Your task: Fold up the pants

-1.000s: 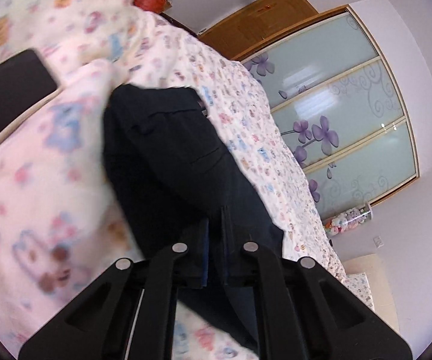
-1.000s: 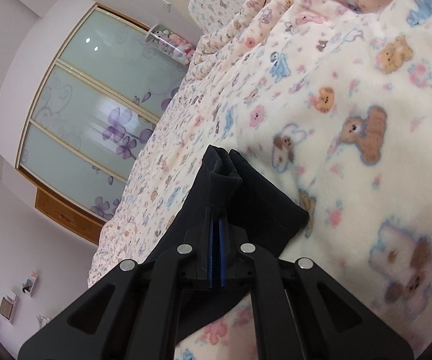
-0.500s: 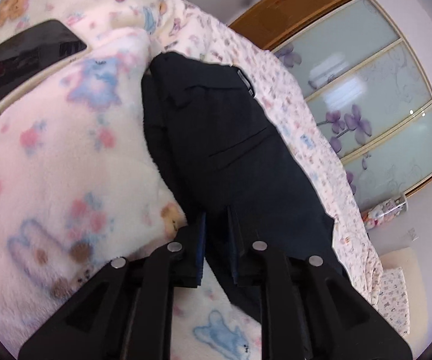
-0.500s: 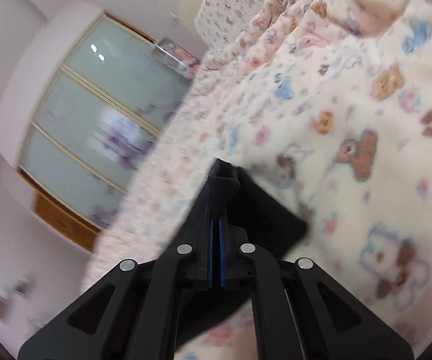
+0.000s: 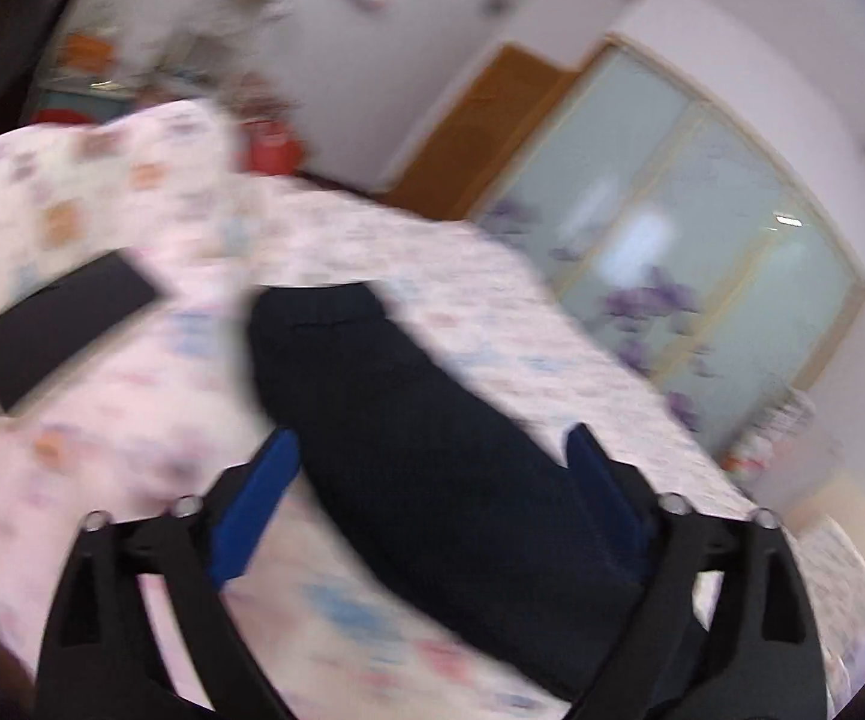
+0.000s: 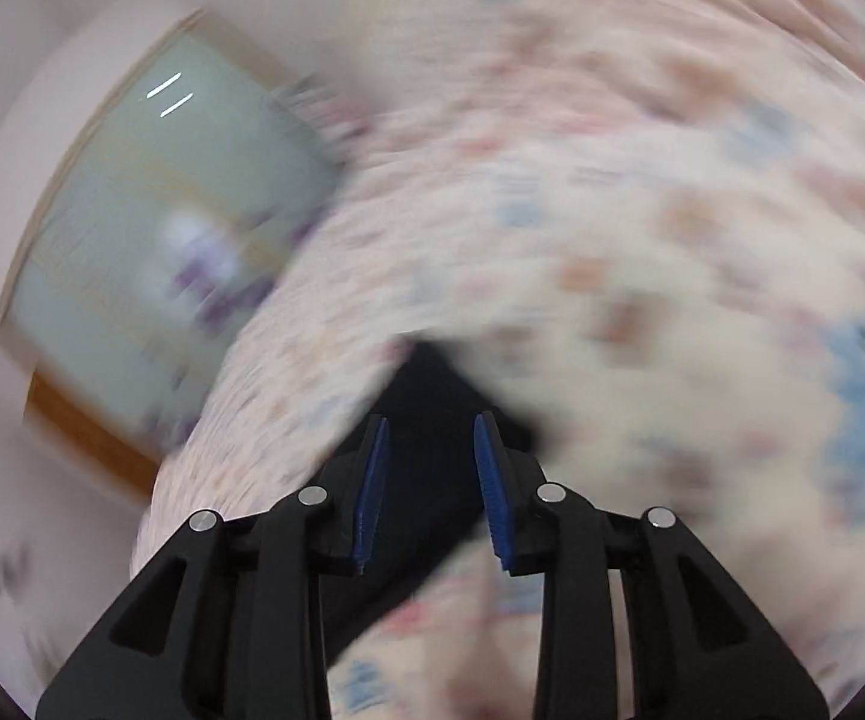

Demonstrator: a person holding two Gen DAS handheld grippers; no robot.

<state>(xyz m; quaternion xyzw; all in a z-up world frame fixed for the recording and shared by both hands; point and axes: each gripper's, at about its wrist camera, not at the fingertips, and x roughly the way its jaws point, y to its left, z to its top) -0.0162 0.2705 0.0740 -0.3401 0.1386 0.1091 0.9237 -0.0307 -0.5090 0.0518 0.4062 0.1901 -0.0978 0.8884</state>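
**Plainly a release: both grippers let go of the pants on the bed**

Evidently the step in hand was the letting-go at the end of a fold. The dark pants [image 5: 432, 450] lay as a long, narrow, doubled strip on the teddy-bear blanket [image 5: 102, 420] that covered the bed, their waistband end lying toward the far edge of the bed. The left gripper [image 5: 432, 462] had just been opening and stood about as wide as it goes, its blue pads [image 5: 252, 498] on either side of the cloth with clear gaps, gripping nothing. The right gripper [image 6: 429, 468] had just been opening too, but only part way; the other end of the pants [image 6: 426, 396] showed dark between its pads [image 6: 492, 480], and with the blur I would judge that they were no longer pressing on it.

The next move, as I read it, called for both grippers to draw clear of the cloth without dragging it, then to take the strip at one end and bring it over the other for a crosswise fold. The soft, lumpy blanket would give little support, so the layers could slide apart if a pad snagged them.

A flat black slab, perhaps a tablet [image 5: 60, 330], lay on the blanket to the left of the pants, apart from them. Beyond the far edge of the bed stood a wardrobe with frosted, flower-printed doors [image 5: 702, 252] and some red things [image 5: 270, 144], too blurred to name. Nothing lay on the pants themselves.
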